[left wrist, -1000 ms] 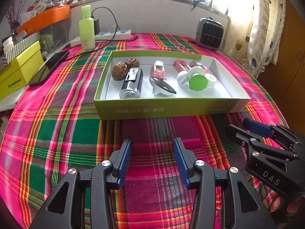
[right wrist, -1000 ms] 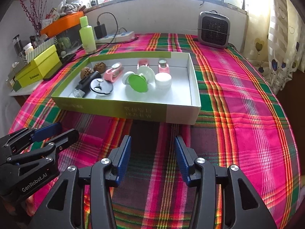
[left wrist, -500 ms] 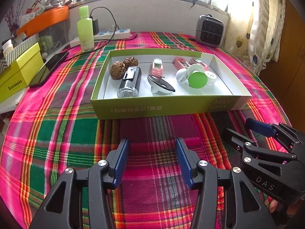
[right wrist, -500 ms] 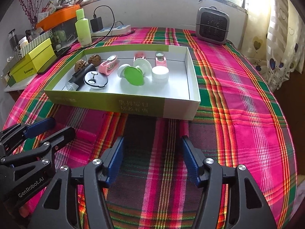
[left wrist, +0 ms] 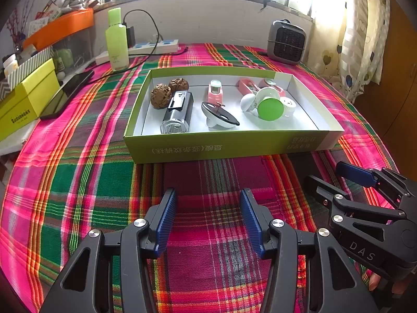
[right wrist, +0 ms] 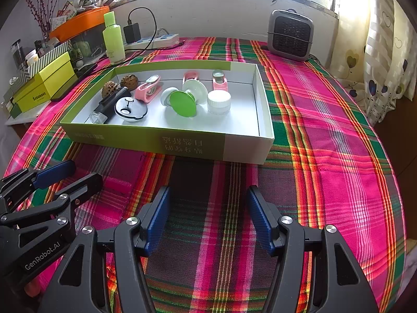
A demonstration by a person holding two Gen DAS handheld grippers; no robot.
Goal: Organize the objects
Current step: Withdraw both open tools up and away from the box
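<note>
A shallow green and white box (left wrist: 229,148) (right wrist: 182,144) lies on the plaid cloth. In it are two brown walnuts (left wrist: 161,96) (right wrist: 109,88), a black and clear lighter-like item (left wrist: 178,112) (right wrist: 109,104), a black and white oval gadget (left wrist: 219,114) (right wrist: 130,108), pink clips (left wrist: 215,90) (right wrist: 149,88), a green disc (left wrist: 270,109) (right wrist: 182,103) and a white jar (left wrist: 288,104) (right wrist: 219,102). My left gripper (left wrist: 207,219) (right wrist: 67,180) is open and empty, short of the box's near wall. My right gripper (right wrist: 208,217) (left wrist: 336,177) is open and empty beside it.
A grey heater (left wrist: 285,42) (right wrist: 290,35) stands at the back right. A green bottle (left wrist: 116,40) (right wrist: 113,37), a power strip with cable (left wrist: 151,48), a phone (left wrist: 66,95), a yellow box (left wrist: 26,101) (right wrist: 44,87) and an orange bin (left wrist: 60,27) crowd the left. The table's round edge drops off at right.
Both grippers have drawn back slightly from the box and their jaws have opened a little wider. Nothing in the box has moved.
</note>
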